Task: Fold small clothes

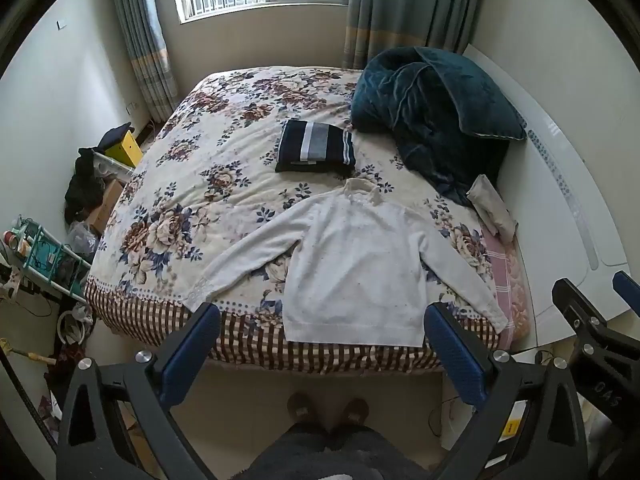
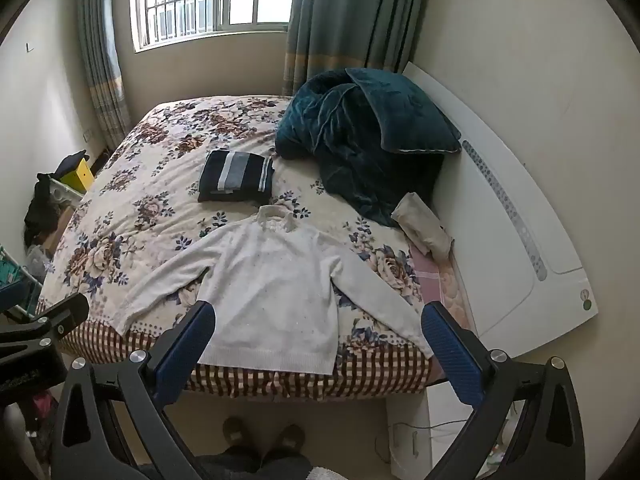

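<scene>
A white long-sleeved sweater (image 1: 352,264) lies flat, sleeves spread, at the near edge of the floral bed (image 1: 208,152); it also shows in the right wrist view (image 2: 272,296). A folded dark striped garment (image 1: 316,151) lies behind its collar, also in the right wrist view (image 2: 237,176). My left gripper (image 1: 320,316) is open and empty, held above the bed's near edge in front of the sweater hem. My right gripper (image 2: 316,316) is open and empty, likewise in front of the hem; it shows at the right edge of the left wrist view (image 1: 592,292).
A teal blanket and pillow (image 1: 432,112) are heaped at the far right of the bed, with a beige rolled cloth (image 1: 492,208) beside them. A white headboard (image 1: 560,216) runs along the right. Cluttered shelves and boxes (image 1: 48,256) stand left of the bed. The person's feet (image 1: 328,408) are on the floor.
</scene>
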### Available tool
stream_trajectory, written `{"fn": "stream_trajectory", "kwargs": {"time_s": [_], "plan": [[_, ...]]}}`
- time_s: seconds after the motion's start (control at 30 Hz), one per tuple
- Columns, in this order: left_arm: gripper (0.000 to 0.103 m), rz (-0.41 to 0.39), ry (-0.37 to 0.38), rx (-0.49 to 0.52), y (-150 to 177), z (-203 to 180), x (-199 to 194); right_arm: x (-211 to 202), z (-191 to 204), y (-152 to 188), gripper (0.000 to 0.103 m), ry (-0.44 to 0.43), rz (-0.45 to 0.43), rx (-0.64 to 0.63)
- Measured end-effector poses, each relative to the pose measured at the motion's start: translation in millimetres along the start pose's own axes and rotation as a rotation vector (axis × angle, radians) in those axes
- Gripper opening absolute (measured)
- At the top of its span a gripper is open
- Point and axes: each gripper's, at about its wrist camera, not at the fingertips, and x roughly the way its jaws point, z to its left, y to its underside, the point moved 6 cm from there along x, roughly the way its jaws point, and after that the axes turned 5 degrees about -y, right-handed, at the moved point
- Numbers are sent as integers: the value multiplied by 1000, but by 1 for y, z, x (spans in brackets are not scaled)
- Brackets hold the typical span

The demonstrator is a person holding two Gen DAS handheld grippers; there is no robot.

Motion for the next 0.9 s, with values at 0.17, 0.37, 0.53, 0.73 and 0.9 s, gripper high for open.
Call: {"fn": "stream_trajectory", "kwargs": {"time_s": [0.17,0.37,0.53,0.73,0.9], "plan": [[103,-3,-1,2,0,0,0,-1,1,-2,103,8,-5,-5],[103,-8,-1,4,-3,0,3,-1,1,-4,103,6,-2,-3],[103,-16,-7,1,-10,-8,1,0,0,-4,103,6,-6,-6],[103,-24,-5,-1,-9,-5,-6,-3,-1,-6,103,8,-13,0],[103,-24,-4,0,-8,-5,-9,-8,-2,-8,103,7,-17,0]]}}
